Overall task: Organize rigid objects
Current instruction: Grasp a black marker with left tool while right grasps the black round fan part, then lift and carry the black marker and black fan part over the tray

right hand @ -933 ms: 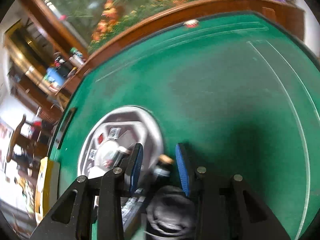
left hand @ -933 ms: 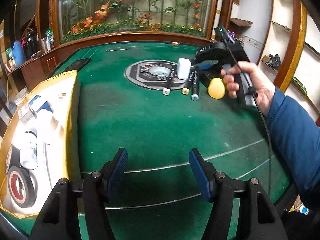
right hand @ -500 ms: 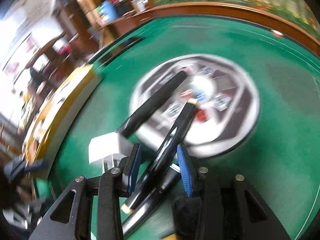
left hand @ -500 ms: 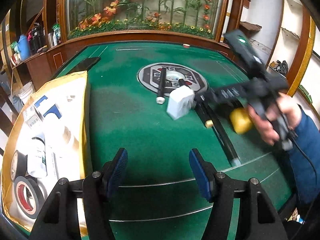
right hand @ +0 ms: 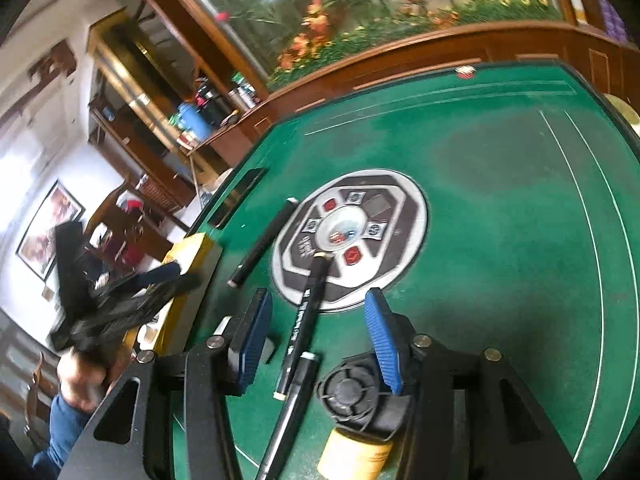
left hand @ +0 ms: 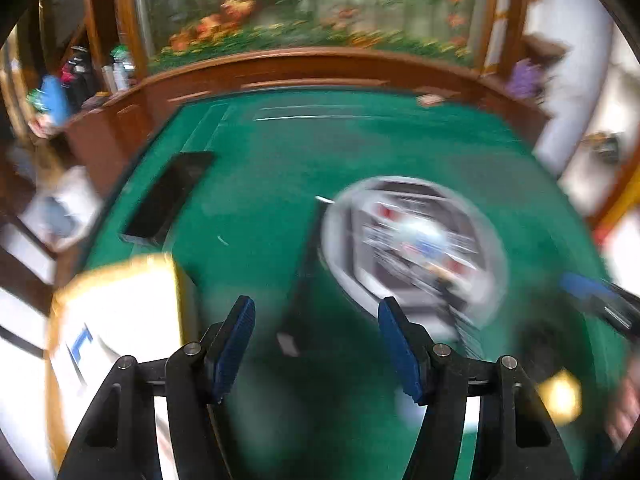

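Nearest the right tool [right hand: 316,332], a black marker [right hand: 308,312] lies flat on the green desk [right hand: 500,200] between the blue pads, its far tip reaching onto the round centre emblem [right hand: 352,236]. It looks light, stiff and smooth-barrelled, so it is likely to roll or slip; the mid-barrel, square across the pads, seems the safest place to pinch it. A second marker [right hand: 288,416] lies just nearer, end to end with the first, and a black-capped yellow bottle [right hand: 356,428] sits under the right-hand pad (whether it touches the pad I cannot tell). The right tool's jaws have just been opening: they stand spread, with the marker between them but not pressed.

Further off, a third marker [right hand: 264,244] lies toward the desk's left edge, beside the yellow-rimmed tray [right hand: 192,252].

The left tool [left hand: 316,344] hangs above the desk near the tray [left hand: 120,272], jaws spread and holding nothing; that view is heavily blurred, with only a dark marker [left hand: 304,280] showing ahead.
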Demonstrator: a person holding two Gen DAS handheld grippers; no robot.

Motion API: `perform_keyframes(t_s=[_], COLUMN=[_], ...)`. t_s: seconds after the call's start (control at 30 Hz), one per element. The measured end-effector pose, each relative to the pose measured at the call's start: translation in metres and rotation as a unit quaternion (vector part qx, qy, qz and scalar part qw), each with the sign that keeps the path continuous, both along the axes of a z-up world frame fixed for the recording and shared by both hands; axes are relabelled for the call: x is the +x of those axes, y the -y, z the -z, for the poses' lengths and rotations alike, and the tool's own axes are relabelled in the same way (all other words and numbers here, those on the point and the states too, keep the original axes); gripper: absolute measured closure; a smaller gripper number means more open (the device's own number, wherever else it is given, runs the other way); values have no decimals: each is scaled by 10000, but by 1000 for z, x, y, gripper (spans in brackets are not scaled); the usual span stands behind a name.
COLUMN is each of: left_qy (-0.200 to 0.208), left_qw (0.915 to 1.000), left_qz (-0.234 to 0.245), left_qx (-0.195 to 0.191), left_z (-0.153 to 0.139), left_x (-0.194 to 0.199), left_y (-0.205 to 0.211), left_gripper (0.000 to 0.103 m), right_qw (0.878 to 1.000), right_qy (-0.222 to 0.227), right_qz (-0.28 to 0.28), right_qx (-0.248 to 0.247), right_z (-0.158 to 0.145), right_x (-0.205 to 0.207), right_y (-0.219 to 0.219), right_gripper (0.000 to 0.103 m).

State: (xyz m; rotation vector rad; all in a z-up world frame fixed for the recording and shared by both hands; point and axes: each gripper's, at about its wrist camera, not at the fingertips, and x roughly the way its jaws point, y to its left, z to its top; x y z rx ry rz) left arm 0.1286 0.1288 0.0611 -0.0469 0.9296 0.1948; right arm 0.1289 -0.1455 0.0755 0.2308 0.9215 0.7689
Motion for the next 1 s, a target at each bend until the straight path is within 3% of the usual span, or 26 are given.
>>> perform_keyframes(t_s=[0.07, 0.13, 0.2, 0.23, 0.27, 0.3, 0.43, 0.77, 0.9, 1.0], left_qy=[-331, -685, -785, -700, -704, -741, -741, -662, -607, -458], left_qw=[9989, 9972, 9966, 9972, 9971, 9966, 9972, 9964, 9963, 9969], left_qz=[-188, -304, -265, -275, -209, -164, -76, -84, -135, -117], left_qx=[255, -25, -21, -26, -176, -330, -109, -514, -594, -629], left_z=[19, 39, 50, 50, 49, 48, 50, 46, 45, 46], left_x=[39, 63, 72, 73, 72, 71, 52, -54, -94, -116], left_y=[-11, -22, -23, -22, -22, -20, -2, 19, 34, 46], left_gripper=[35, 35, 42, 49, 74, 88, 89, 89, 88, 88], right_qw=[9999, 9997, 9995, 9994, 9993, 9991, 9988, 9994, 9984, 9958], right_qy=[-60, -167, -202, -244, -269, -295, -354, -285, -313, 34], right_qz=[69, 55, 108, 94, 75, 102, 179, 168, 199, 125], right_qx=[61, 148, 198, 232, 256, 287, 301, -130, -416, -912], right_z=[2, 1, 2, 2, 4, 4, 6, 8, 11, 11], right_x=[4, 9, 11, 11, 12, 13, 15, 9, 3, -10], right_y=[2, 3, 5, 6, 5, 6, 10, 2, -1, -9], right_gripper=[56, 56, 56, 56, 56, 56, 56, 56, 42, 30])
